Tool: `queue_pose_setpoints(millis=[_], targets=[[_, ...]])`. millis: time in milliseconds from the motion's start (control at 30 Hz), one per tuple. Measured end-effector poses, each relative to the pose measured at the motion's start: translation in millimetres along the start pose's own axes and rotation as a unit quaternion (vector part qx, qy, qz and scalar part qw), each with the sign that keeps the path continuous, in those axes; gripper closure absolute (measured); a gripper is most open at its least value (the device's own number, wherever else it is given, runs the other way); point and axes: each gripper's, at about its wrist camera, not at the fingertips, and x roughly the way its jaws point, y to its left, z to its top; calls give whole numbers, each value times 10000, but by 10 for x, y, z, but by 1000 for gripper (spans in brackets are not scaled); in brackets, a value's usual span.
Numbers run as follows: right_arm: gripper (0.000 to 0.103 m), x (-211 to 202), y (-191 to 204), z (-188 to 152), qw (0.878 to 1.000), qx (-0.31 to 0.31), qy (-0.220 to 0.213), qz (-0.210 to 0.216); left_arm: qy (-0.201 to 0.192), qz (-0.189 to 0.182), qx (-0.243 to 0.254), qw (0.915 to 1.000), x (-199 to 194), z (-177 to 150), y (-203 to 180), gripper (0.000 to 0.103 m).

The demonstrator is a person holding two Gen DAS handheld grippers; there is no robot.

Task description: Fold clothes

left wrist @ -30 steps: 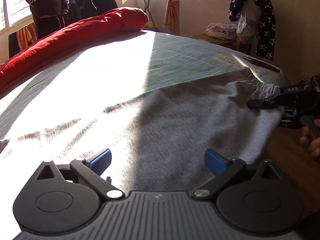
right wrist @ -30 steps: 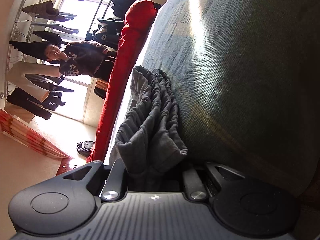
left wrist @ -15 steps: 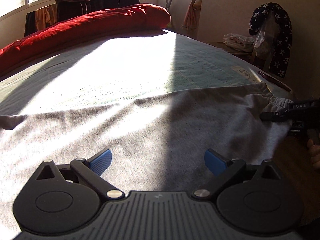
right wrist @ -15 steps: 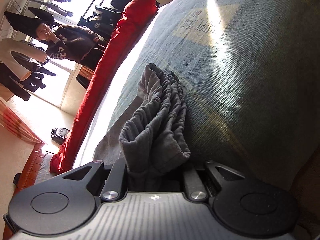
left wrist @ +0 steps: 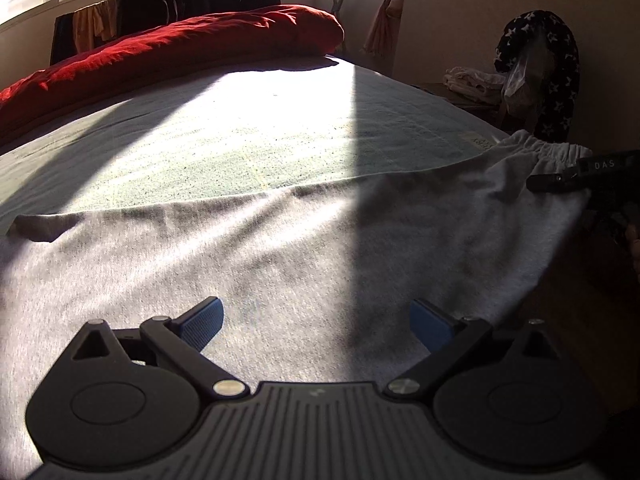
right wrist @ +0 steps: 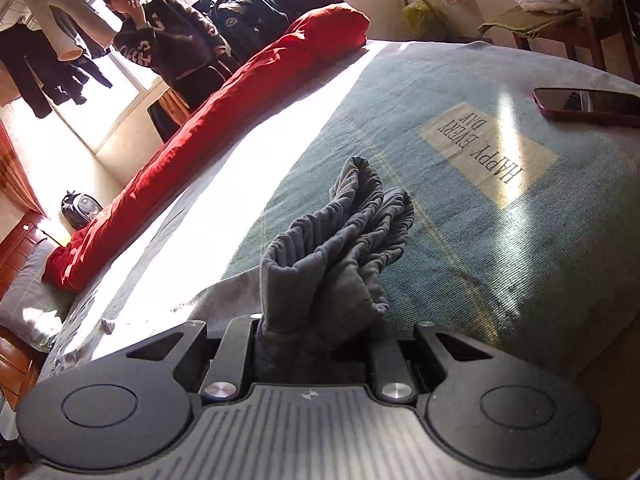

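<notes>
Your right claw [right wrist: 316, 344] pinches gathered waistband of grey pants [left wrist: 280, 264] | left claw [left wrist: 316, 320] spread, empty | soft, floppy: grip edges.

Right gripper [right wrist: 312, 344] fingertips buried in bunched waistband [right wrist: 340, 248], can't see pads. Grey pants [left wrist: 280, 264] cut off at left edge, w/ far leg end out of frame.

Open bedspread [left wrist: 260, 152] beyond the garment; red duvet [left wrist: 180, 48] and phone [right wrist: 588, 106] bound it.
</notes>
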Motion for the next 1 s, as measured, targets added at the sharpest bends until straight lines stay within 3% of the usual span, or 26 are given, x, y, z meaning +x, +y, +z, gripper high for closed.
queue_pose_setpoints(millis=[333,600,1000], targets=[[83,-41,691,144,9956,-928,-46,-156,-272,-42,-198,9994,-190,-62,265,4],[83,39,1324,116,9867,-1624,-51,-3,-494,21,-396,9980,-376,-115,492,4],[83,439,2026,-55,9701,-2387,297,320,-780,275,-672,9943,-645,-116,779,4]])
